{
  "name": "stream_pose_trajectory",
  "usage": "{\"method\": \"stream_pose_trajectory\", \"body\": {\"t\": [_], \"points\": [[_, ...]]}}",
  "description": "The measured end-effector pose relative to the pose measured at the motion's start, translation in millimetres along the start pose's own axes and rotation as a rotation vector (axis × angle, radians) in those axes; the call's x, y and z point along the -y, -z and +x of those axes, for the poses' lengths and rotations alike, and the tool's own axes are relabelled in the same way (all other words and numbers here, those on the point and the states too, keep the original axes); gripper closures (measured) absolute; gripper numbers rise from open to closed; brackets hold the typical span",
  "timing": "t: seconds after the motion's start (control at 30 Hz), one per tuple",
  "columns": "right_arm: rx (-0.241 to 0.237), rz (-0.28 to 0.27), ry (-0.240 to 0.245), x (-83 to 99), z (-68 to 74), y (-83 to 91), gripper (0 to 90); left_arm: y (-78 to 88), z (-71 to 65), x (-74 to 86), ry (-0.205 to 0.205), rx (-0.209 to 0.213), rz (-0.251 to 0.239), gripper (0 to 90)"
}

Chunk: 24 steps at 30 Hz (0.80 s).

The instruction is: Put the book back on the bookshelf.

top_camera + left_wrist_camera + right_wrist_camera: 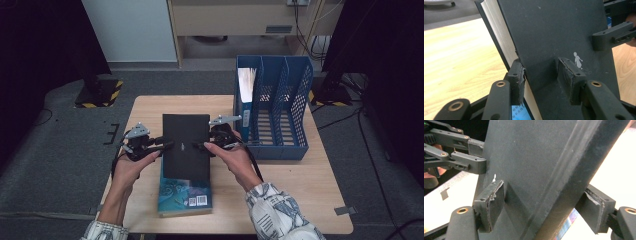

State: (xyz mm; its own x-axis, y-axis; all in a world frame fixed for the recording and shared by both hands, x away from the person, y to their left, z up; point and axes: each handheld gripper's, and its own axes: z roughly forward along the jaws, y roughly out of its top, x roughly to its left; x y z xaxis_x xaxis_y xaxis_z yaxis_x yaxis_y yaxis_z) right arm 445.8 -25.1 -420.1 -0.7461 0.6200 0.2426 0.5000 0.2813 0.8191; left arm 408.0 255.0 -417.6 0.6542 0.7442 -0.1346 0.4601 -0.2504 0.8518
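I count two books, one black book [186, 145] squeezed between my fingers and one blue book [184, 197] under them, two grippers, left [169, 145] and right [201, 145], one blue rack [280, 107], and one folder [246, 100] beyond my right fingers.

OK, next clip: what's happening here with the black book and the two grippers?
A person is holding a black book between two handheld grippers. The left gripper clamps its page-edge side and the right gripper clamps its spine side, both shut on it. The book sits above a blue-covered book lying flat on the wooden table. To the right stands a blue file rack with one folder in its leftmost slot; the other slots look empty.
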Motion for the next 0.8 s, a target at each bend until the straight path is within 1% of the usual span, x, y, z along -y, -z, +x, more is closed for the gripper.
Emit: {"method": "stream_pose_trajectory", "body": {"t": [0.17,0.27,0.4,0.5,0.57,0.63,0.7,0.8], "points": [[0.028,0.002,0.019,-7.6,-1.4,-1.8,27.1,-3.2,3.9,-8.0,-0.012,-0.021,-0.002,59.3],[0.04,0.003,0.025,-12.4,-3.0,-3.4,27.5,-5.5,6.8,-11.7,-0.008,-0.03,-0.003,59.9],[0.051,-0.001,0.033,-17.0,-5.6,-6.7,27.7,-8.1,12.8,-15.2,0.008,-0.024,-0.004,60.6],[0.056,-0.002,0.032,-19.8,-7.0,-8.4,28.1,-9.5,14.0,-17.5,0.004,-0.036,-0.006,60.8],[0.06,0.0,0.032,-22.0,-8.4,-9.6,28.3,-10.3,15.2,-20.6,-0.003,-0.042,-0.001,61.2],[0.064,0.0,0.035,-24.5,-9.2,-10.3,29.1,-10.6,15.4,-24.1,-0.02,-0.056,0.003,61.7],[0.074,-0.011,0.042,-26.9,-8.9,-10.2,30.4,-10.5,15.2,-26.0,-0.024,-0.068,-0.005,62.0],[0.077,-0.02,0.052,-28.2,-8.3,-10.0,31.0,-8.8,13.9,-24.9,-0.032,-0.071,-0.012,62.3]]}}
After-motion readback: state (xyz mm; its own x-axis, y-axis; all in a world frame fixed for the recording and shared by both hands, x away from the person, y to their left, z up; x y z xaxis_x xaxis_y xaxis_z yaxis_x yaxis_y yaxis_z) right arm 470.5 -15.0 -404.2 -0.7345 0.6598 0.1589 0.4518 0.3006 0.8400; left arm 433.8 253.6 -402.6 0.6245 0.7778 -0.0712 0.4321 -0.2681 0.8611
